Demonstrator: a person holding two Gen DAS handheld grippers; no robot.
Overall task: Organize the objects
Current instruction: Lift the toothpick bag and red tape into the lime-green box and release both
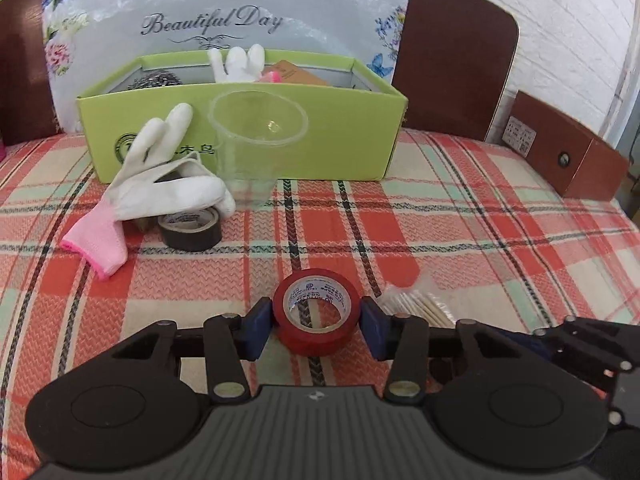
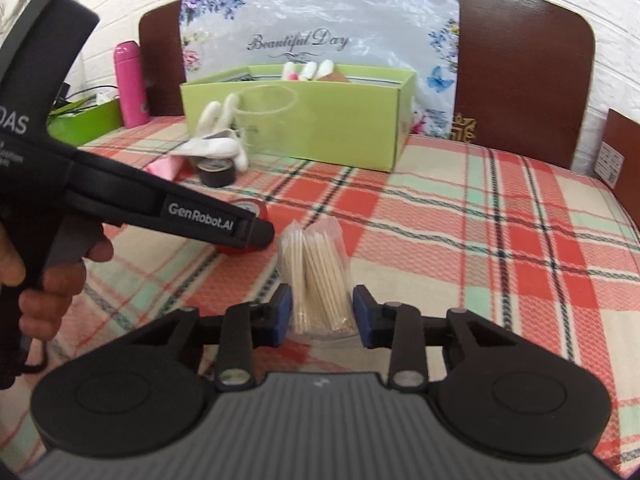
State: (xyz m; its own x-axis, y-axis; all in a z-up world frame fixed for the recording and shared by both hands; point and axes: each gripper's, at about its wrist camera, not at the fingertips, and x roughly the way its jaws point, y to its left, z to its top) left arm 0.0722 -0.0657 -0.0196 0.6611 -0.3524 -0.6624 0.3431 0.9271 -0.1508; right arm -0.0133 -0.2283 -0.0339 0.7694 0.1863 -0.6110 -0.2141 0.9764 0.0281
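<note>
Between the blue pads of my left claw (image 1: 316, 326) sits a red tape roll (image 1: 316, 316), lying flat on the plaid cloth (image 1: 460, 220). The pads flank its outer wall closely, one on each side, but I cannot tell whether they press it yet. I judge the roll light, stiff and slightly slick, so squeezing across its full width on the outer wall should hold it well.

My right claw (image 2: 322, 312) is partly open around a clear packet of wooden sticks (image 2: 316, 276), which lies lengthwise between the pads with small gaps either side. I judge the packet very light, its wrapper slippery and crinkly, the sticks inside thin and easy to snap. Taking it across the middle of the bundle with gentle pressure looks safest.

Ahead of both claws stands a green cardboard box (image 1: 340, 140), open at the top. Inside it I see a white glove (image 1: 236, 66) poking up, a steel scouring ball (image 1: 156, 80) to the left, and something brown and flat to the right.

Just in front of the box stands an empty clear plastic cup (image 1: 256, 148), thin and easily crushed. Left of it a second white glove with a pink cuff (image 1: 160, 192) drapes over a black tape roll (image 1: 190, 230).
</note>
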